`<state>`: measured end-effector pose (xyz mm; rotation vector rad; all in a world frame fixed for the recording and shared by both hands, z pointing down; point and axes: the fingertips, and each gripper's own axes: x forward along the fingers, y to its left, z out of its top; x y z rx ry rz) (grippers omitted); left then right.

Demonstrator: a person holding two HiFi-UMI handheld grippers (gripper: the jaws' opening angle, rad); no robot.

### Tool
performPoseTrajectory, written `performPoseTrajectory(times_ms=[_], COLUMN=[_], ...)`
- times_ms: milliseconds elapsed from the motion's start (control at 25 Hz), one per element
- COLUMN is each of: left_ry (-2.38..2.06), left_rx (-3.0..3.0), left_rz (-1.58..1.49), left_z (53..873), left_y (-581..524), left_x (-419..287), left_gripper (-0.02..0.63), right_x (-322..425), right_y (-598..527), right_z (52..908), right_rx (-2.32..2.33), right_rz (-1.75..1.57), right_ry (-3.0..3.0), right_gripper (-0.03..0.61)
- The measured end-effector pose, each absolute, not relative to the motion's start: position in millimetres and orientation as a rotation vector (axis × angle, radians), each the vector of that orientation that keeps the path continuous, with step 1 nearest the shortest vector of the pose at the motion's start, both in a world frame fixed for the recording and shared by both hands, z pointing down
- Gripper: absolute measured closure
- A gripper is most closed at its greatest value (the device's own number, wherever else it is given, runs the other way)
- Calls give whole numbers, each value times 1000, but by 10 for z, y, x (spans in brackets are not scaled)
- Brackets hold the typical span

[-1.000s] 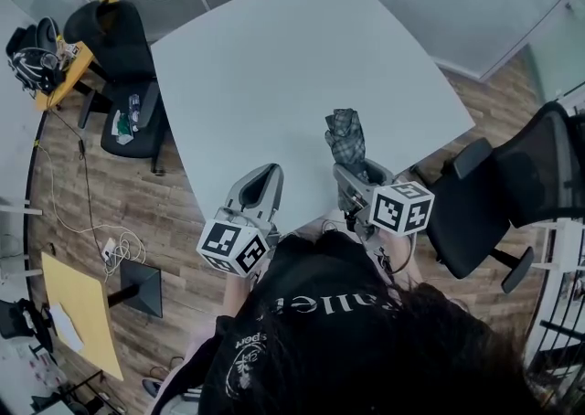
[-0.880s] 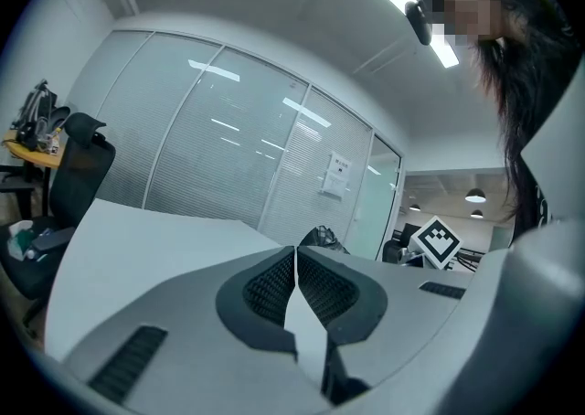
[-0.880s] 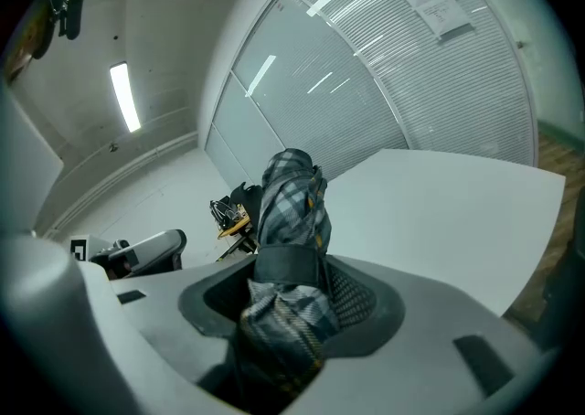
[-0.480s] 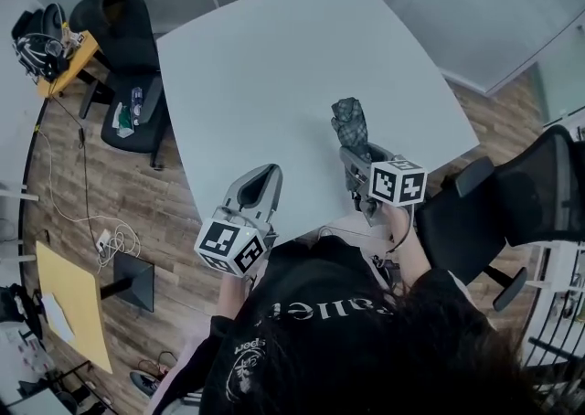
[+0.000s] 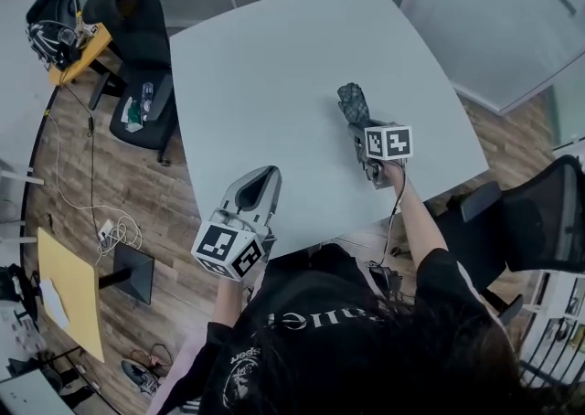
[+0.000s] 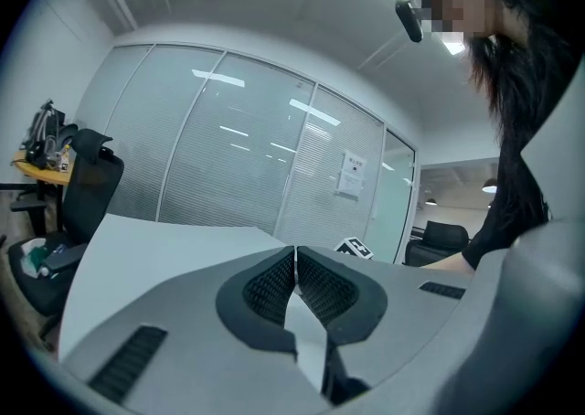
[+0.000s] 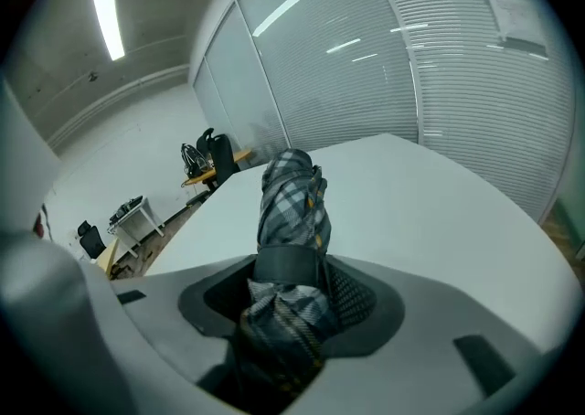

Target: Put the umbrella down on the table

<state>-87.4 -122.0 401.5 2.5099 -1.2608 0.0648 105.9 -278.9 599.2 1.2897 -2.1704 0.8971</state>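
Cool, even light falls from ceiling strips; both gripper views bulge fisheye-like, with dark corners.

Readable print: next to none.
White lettering on the person's black shirt sits upside down to me, broken by folds and hair; I can't get a whole word. The round emblem beside it is too small to read. The cubes on the left tongs and right tongs carry square black-and-white codes, no letters. The paper notice on the glass wall has print too small to read.
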Motion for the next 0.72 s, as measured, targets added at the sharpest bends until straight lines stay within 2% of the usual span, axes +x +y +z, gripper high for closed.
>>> performPoseTrajectory(times_ms=[320, 720], left_ry=[-1393, -1498], left_rx=[2421, 2319], left_rz=[90, 134], left_z=[4019, 4097], left_y=[-1299, -1244], left_x=[-1135, -1368], left_gripper=[588, 588], right_x=[1180, 1244], right_y=[-3451, -3675], right_z=[6507, 6937], right_rx=[1246, 1233], right_rz=[836, 826], right_ry=[-1999, -1896], right_gripper=[356, 356])
